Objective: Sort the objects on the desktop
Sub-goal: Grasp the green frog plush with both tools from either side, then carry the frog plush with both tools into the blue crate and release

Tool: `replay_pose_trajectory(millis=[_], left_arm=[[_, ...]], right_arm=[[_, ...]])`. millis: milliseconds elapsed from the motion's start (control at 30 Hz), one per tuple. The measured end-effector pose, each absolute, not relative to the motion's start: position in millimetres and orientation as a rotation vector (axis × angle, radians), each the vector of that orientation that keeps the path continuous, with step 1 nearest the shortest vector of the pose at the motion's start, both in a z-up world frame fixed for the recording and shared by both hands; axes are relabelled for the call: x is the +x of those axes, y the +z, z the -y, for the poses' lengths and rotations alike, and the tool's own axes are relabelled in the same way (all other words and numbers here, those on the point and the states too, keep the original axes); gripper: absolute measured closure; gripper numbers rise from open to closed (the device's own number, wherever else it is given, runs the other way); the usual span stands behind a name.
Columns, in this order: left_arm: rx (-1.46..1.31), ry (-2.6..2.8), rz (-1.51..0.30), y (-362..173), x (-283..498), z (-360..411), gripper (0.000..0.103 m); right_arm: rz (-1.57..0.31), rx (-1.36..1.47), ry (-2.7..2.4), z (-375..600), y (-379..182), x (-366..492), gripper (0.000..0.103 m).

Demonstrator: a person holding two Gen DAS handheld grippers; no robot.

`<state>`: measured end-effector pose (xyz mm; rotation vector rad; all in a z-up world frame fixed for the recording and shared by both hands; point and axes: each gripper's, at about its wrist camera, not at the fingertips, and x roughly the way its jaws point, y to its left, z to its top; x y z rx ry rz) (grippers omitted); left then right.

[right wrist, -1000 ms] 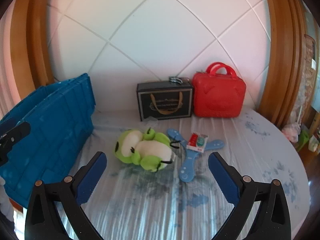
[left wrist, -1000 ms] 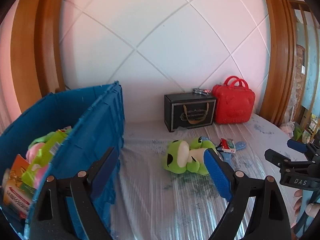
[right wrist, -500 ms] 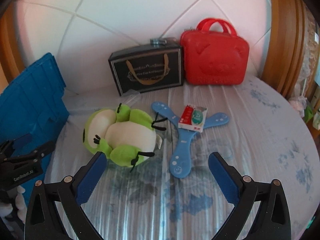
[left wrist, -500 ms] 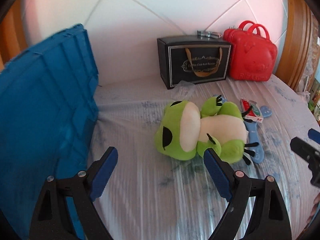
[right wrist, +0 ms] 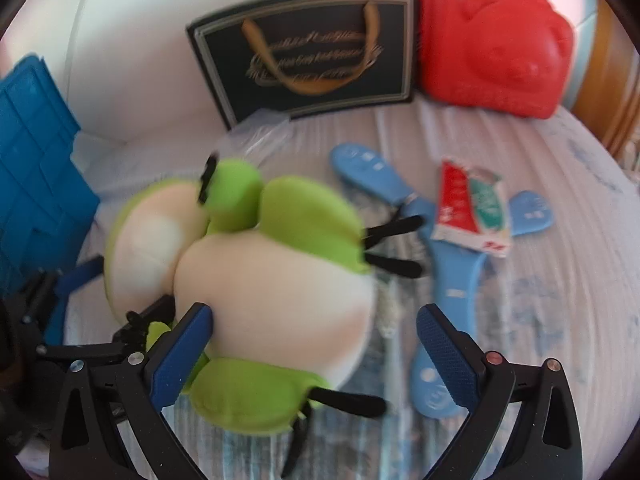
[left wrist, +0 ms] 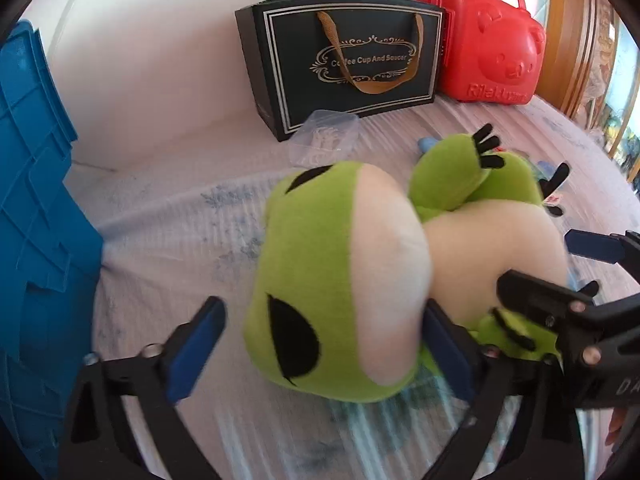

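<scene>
A blue crate (left wrist: 36, 208) stands at nine o'clock on the cloth-covered bench (left wrist: 168, 240). A green frog plush (left wrist: 344, 280) lies on its back mid-bench, long axis running from nine to three o'clock, head toward the crate. The left gripper (left wrist: 320, 344) straddles the head, jaws spread. The right gripper (right wrist: 316, 348) straddles the belly, jaws spread, left pad touching the plush. Both look equally near.

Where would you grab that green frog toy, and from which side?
Probably the frog toy's round head, from the front. It lies on its side, and the left gripper already has a finger on each side of the soft head.
</scene>
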<state>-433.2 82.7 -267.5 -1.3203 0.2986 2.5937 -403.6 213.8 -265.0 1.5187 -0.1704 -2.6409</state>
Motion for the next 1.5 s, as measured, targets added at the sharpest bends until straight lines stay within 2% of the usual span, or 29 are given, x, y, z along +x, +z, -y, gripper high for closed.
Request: replay_pose_trajectory(millis=[367, 567, 600, 633, 667, 767, 867, 1000, 1233, 1500], left_arm=[[-1.334, 2.547, -0.243, -276.6, -444.3, -74.2, 0.0], [-1.368, 2.509, -0.22, -280.2, -446.4, -73.9, 0.001], [-1.363, 2.502, -0.215, -280.4, -445.8, -74.2, 0.003], [-1.356, 2.483, -0.207, -279.7, -444.4, -75.2, 0.014], [-1.343, 2.474, -0.213, -277.6, -441.9, -77.6, 0.02], [-1.326, 2.485, -0.257, -273.6, -437.9, -83.4, 0.028], [-1.316, 2.492, -0.261, -267.9, -433.7, -85.4, 0.033], [-1.302, 2.496, -0.269, -258.7, -428.5, -89.1, 0.034], [-1.208, 2.549, -0.271, -217.3, -413.5, -91.5, 0.034], [-1.033, 2.675, -0.231, -133.9, -368.7, -80.2, 0.034]], right_arm=[[0.303, 1.566, -2.51, -215.2, -289.4, -416.5, 0.0], [0.255, 1.61, -2.477, -210.0, -288.8, -417.6, 0.0], [0.248, 1.609, -2.479, -208.7, -289.1, -417.5, 0.001], [0.244, 1.605, -2.478, -208.8, -289.0, -417.2, 0.003], [0.244, 1.601, -2.476, -208.8, -289.0, -417.7, 0.007], [0.228, 1.59, -2.481, -206.8, -286.4, -415.6, 0.014], [0.227, 1.573, -2.485, -207.0, -282.8, -410.8, 0.02], [0.219, 1.552, -2.492, -208.2, -273.7, -406.8, 0.023], [0.219, 1.459, -2.53, -216.8, -240.1, -393.6, 0.024], [0.147, 1.254, -2.595, -211.7, -158.0, -358.5, 0.024]])
